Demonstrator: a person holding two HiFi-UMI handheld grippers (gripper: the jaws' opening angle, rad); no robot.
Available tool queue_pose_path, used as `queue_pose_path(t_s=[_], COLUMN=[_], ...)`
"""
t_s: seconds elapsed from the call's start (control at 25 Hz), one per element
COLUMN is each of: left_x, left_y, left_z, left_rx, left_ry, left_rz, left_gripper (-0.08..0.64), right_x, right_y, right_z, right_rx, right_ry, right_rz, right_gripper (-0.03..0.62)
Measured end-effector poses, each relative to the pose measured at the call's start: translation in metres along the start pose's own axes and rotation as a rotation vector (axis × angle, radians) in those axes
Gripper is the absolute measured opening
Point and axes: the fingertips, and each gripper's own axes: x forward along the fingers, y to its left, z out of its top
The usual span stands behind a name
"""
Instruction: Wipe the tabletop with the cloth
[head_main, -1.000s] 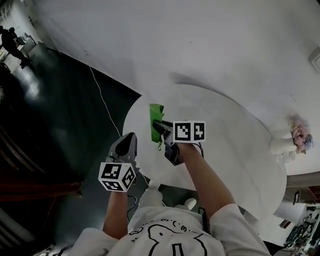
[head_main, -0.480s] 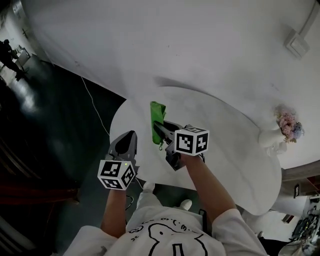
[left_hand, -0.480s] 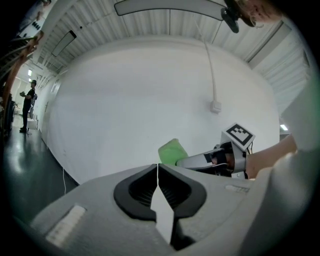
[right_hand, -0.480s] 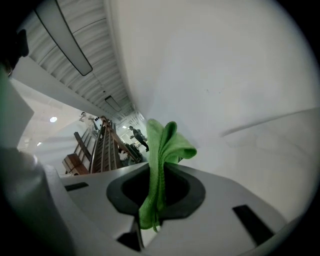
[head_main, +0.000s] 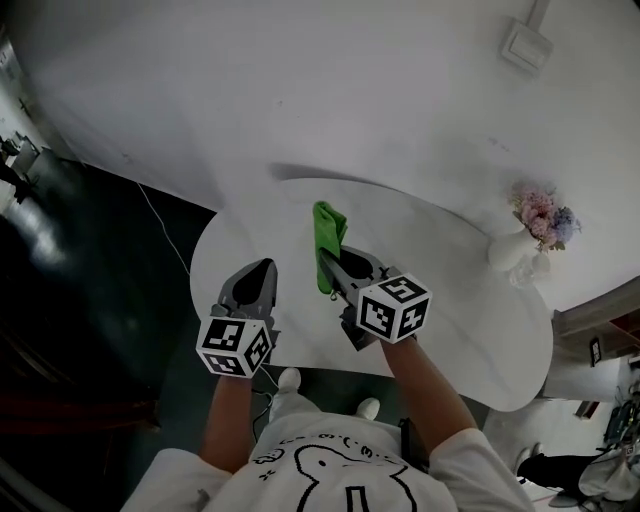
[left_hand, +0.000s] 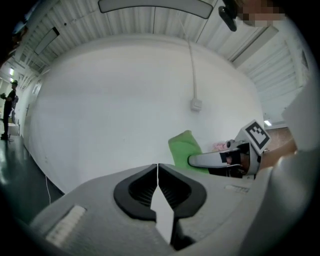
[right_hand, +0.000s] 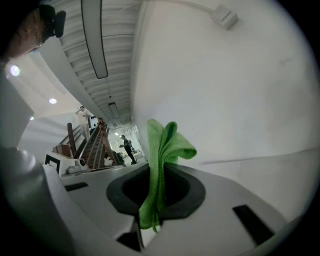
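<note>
1. My right tongs (head_main: 338, 262) are clamped on the green cloth (head_main: 326, 232), held over the round white counter (head_main: 450, 300).
2. My left tongs (head_main: 258, 280) are pressed together at the counter's near edge (tips meeting, as their own view shows).
3. A vase of flowers (head_main: 508, 250) stands well apart, far right; a cable (head_main: 165, 230) crosses the dark floor.
4. Only the right gripper view shows a staircase (right_hand: 92, 142) and distant people (right_hand: 126, 148).

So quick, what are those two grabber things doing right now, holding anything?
Left gripper: jaws closed, holding nothing.
Right gripper: jaws closed on the green cloth.
</note>
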Motion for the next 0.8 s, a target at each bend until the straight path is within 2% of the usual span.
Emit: queue_pose_path(t_s=[0.08, 0.24, 0.44, 0.8], left_x=[0.006, 0.018, 0.03, 0.054], left_y=[-0.016, -0.049, -0.085, -0.158], left_z=[0.003, 0.005, 0.004, -0.002], left_rx=[0.013, 0.038, 0.06, 0.098], left_ry=[0.001, 0.003, 0.009, 0.02], left_rz=[-0.028, -0.084, -0.145, -0.256], left_gripper=[0.02, 0.02, 0.02, 0.021], right_x=[-0.022, -0.067, -0.122, -0.22], right_y=[-0.008, -0.025, -0.053, -0.097], right_z=[0.005, 0.012, 0.017, 0.011], right_rx=[-0.02, -0.002, 0.001, -0.063], right_ry=[-0.018, -0.06, -0.109, -0.115], right_rz=[-0.026, -0.067, -0.16, -0.343], right_gripper=[0.043, 0.043, 0.043, 0.043])
